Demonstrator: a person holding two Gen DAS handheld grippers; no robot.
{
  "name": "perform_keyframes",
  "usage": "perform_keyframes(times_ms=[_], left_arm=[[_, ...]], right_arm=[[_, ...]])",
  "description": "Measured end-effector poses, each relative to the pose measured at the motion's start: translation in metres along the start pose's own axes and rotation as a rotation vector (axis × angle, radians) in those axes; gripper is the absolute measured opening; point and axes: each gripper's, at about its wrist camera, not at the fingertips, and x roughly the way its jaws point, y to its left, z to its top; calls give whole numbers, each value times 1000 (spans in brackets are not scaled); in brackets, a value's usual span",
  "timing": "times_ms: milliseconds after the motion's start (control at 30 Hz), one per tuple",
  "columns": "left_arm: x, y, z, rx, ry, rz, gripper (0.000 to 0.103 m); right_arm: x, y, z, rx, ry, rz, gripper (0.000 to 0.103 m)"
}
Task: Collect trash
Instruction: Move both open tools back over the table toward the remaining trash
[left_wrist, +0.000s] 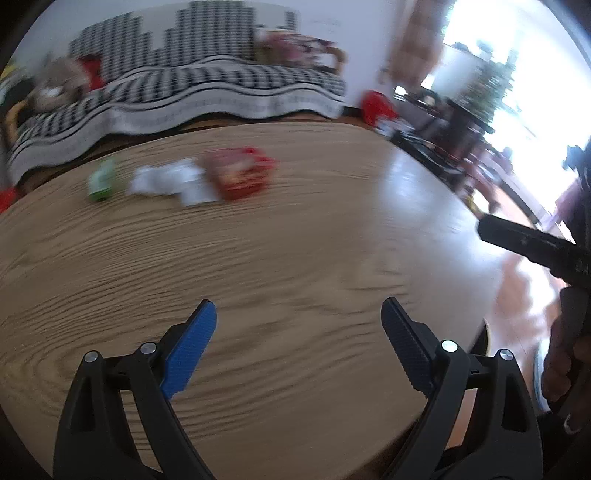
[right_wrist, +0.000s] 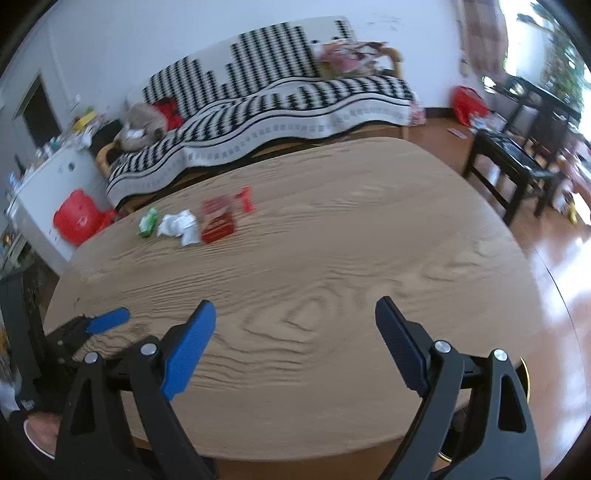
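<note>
Nothing looks collected yet: the green wrapper (right_wrist: 148, 221), white paper (right_wrist: 180, 224) and red box (right_wrist: 218, 221) lie on the bench (right_wrist: 332, 240), well beyond both wide, empty tongs, left (left_wrist: 299, 347) and right (right_wrist: 295, 347).

Daylight poured in from a window (left_wrist: 517, 55) at the upper right of both views and burned out to plain white there. It threw a pale sheen across the right side of the table (left_wrist: 295, 240) and bright patches on the floor (right_wrist: 554, 258). The room was otherwise evenly lit, with only soft shadows. Both pictures were smeared by motion, the left wrist view worse: the trash (left_wrist: 184, 181) on the table was blurred past reading, perhaps wrappers and paper. The sofa cover (right_wrist: 277, 99) bowed with fisheye distortion, and the corners fell off into black.
</note>
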Motion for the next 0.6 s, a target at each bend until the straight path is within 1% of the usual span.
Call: perform_keyframes(times_ms=[100, 233, 333, 433, 500, 600], left_arm=[[-6, 44, -2, -69, -9, 64, 88], [-5, 90, 5, -160, -16, 131, 88], [2, 111, 17, -164, -11, 182, 88], [17, 130, 34, -133, -9, 246, 89], [35, 145, 47, -117, 5, 280, 89], [61, 167, 65, -117, 37, 307, 89]], right_arm=[[18, 27, 3, -41, 9, 26, 85], [47, 56, 12, -95, 29, 61, 85], [71, 74, 20, -141, 36, 65, 85], [99, 88, 31, -182, 48, 66, 85], [122, 95, 41, -201, 63, 67, 85], [159, 100, 51, -228, 99, 52, 85]])
